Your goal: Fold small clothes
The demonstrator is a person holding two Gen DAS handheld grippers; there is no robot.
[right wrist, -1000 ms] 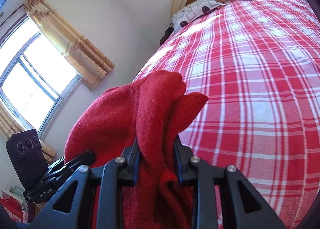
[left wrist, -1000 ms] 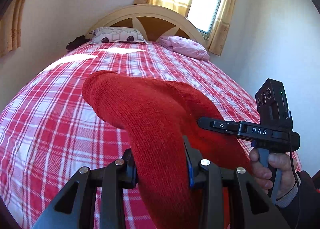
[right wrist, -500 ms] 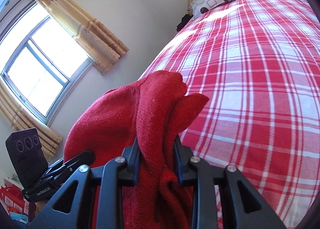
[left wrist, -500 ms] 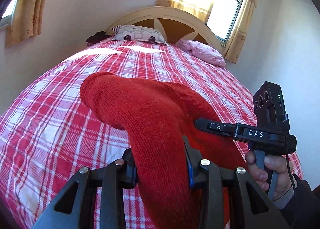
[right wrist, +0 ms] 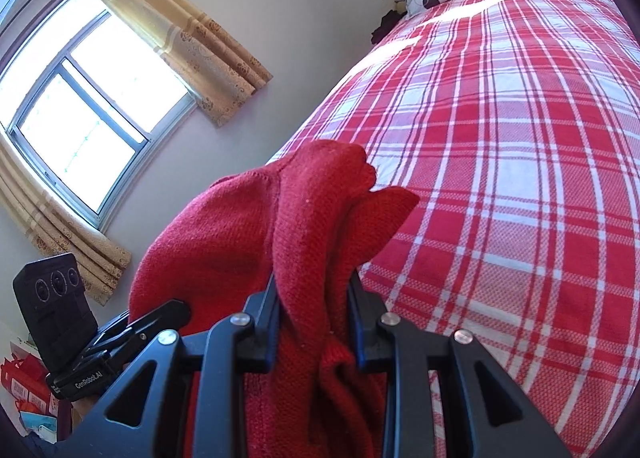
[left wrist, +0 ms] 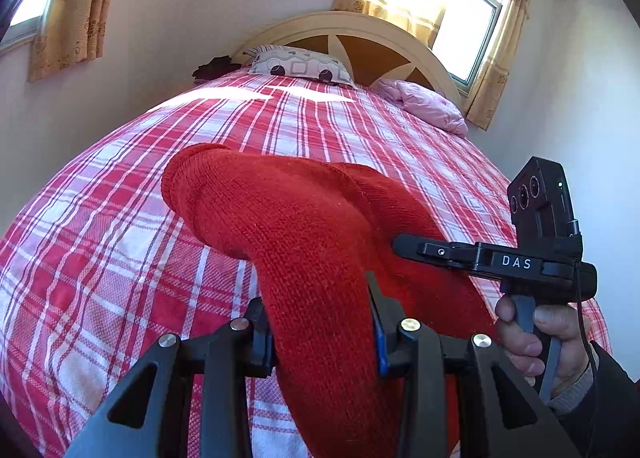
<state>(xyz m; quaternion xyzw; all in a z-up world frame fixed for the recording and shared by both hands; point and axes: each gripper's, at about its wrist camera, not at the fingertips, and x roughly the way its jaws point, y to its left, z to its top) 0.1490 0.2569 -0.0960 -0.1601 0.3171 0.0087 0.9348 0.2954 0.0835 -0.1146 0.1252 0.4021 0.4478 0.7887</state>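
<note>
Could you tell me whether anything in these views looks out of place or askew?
Nothing looks damaged. The red knit garment is bunched rather than flat, pinched by both the left gripper and the right gripper above the plaid bedspread. A dark item sits beside the patterned pillow.

The knit garment (left wrist: 304,242) fills the lower centre of the left wrist frame, clamped between the left gripper (left wrist: 320,322) at the bottom edge and the right gripper (left wrist: 404,246) at the lower right. Behind it the bed (left wrist: 100,258) runs toward the upper centre, where a pillow (left wrist: 300,66) lies against the headboard (left wrist: 360,34). A bundled cloth (left wrist: 424,106) sits to the pillow's right. A window (left wrist: 464,26) occupies the upper right.
</note>
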